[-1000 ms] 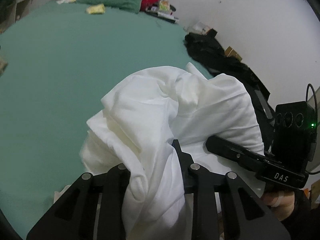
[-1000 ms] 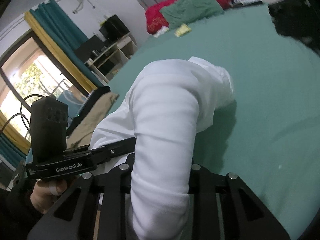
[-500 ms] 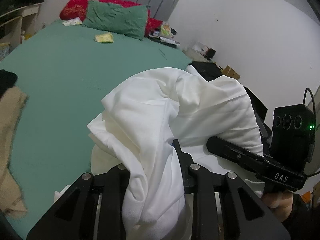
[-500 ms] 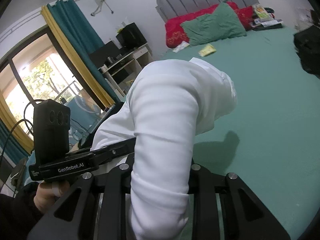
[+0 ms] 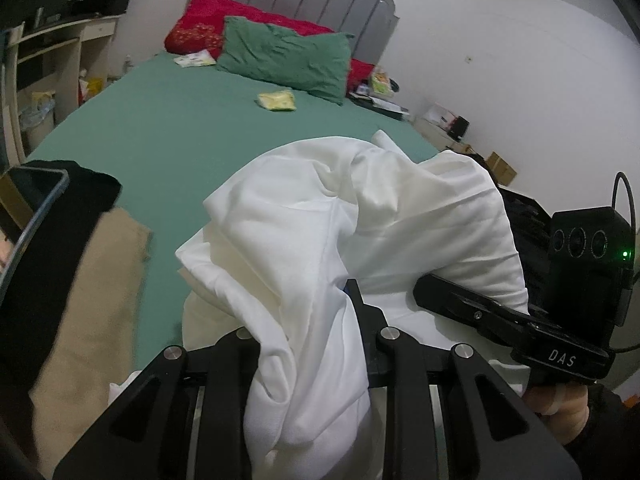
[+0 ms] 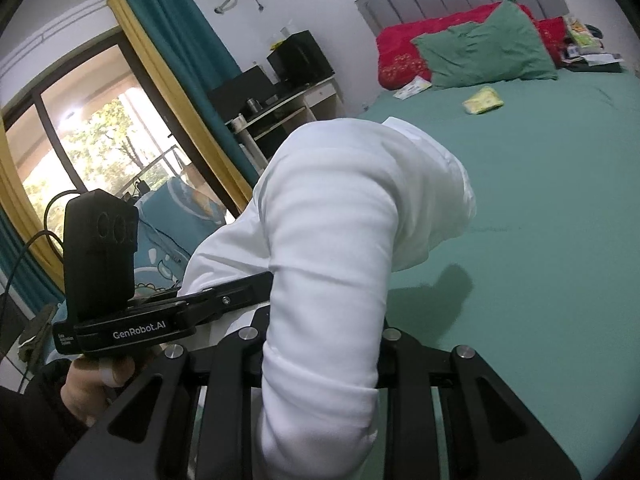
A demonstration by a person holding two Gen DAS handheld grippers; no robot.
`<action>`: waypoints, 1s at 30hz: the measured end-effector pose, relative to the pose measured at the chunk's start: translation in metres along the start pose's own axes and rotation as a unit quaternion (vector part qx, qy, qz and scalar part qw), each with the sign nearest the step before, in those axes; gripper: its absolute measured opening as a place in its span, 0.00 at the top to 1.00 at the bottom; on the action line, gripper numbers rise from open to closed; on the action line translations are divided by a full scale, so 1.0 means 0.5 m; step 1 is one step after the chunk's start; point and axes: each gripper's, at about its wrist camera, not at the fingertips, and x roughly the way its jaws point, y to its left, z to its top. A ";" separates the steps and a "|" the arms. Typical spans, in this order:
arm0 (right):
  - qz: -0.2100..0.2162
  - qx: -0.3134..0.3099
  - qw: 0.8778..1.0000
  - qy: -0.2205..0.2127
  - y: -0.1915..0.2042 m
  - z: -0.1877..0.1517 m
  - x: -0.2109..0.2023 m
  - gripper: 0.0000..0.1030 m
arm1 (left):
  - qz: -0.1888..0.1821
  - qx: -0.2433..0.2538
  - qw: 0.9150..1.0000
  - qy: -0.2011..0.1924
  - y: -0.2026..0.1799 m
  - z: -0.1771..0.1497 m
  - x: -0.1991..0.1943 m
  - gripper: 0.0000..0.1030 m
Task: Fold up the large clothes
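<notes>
"DAS" on right claw (image 5: 562,358) body; "GenRobot.AI" on left claw (image 6: 138,334) body.

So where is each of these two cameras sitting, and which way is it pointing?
Left wrist: on the left gripper, looking along its fingers over the white garment toward the headboard; the right gripper and its hand show.
Right wrist: on the right gripper, facing across the bed with the window to one side; the left gripper and its hand show.
Shared: garment, bed, green pillow, red pillow, yellow packet.
</notes>
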 end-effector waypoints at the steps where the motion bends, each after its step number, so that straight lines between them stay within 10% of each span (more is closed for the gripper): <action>1: 0.004 0.002 1.000 -0.002 -0.004 0.003 0.016 0.76 | 0.002 -0.002 1.000 -0.001 0.002 0.022 0.024 0.74; 8: 0.035 0.039 0.999 -0.006 -0.057 0.024 0.141 0.76 | 0.033 -0.010 0.999 -0.002 0.104 0.076 0.087 0.72; 12: 0.020 0.058 0.997 0.044 -0.098 -0.014 0.230 0.74 | 0.088 -0.054 0.993 0.064 0.185 0.051 0.164 0.67; 15: -0.017 0.102 0.992 0.079 -0.158 -0.056 0.277 0.57 | 0.107 -0.093 0.985 0.099 0.233 0.039 0.196 0.67; 30: -0.156 -0.012 0.980 0.123 -0.145 -0.072 0.163 0.21 | 0.128 -0.078 0.984 0.098 0.230 0.012 0.163 0.67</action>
